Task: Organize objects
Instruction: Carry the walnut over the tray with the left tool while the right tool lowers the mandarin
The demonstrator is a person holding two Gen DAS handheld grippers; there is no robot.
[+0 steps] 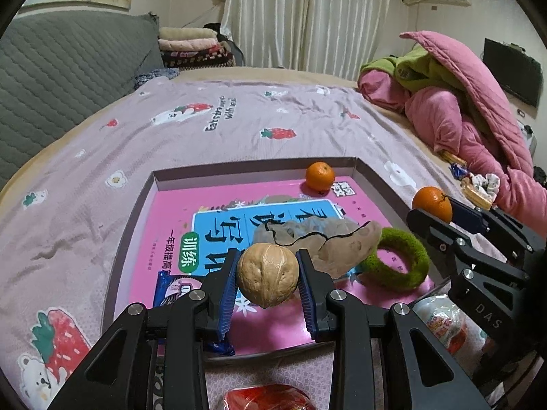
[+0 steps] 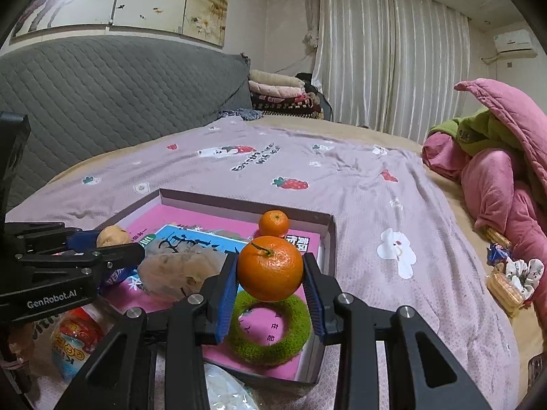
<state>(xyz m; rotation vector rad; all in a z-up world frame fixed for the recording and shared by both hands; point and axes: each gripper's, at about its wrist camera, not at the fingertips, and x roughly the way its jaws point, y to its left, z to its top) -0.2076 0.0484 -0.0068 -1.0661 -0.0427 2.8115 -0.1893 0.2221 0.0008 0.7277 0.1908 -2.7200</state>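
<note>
Two claws hang over a bed (image 1: 239,119) spread with a strawberry-print sheet, each carrying something toward the same place. On the sheet lies a shallow box (image 1: 136,212), its low walls making it the likely collecting spot for the loose things around it. A pink book (image 1: 177,212) lies flat on the box floor and takes up most of it, so everything else in the box has to sit on top of its cover. Across the book's middle sprawls a beige pouch (image 1: 342,242), and beside that a green ring (image 1: 407,263) lies flat near the box's right wall.

One orange (image 1: 320,175) already rests in the far corner, tucked against the wall where it probably cannot roll away. The right claw (image 2: 270,273) grips a second orange (image 2: 270,268) by its sides, stem up, held clear above the ring; I judge it is bound for the spot beside its twin. The left claw (image 1: 267,275) pinches a walnut (image 1: 267,275) across its width, poised above the book's near edge, with the blue pads pressing both flanks so the round shell does not slip. Snack packets lie outside the box at the near edge, not yet gathered.
</note>
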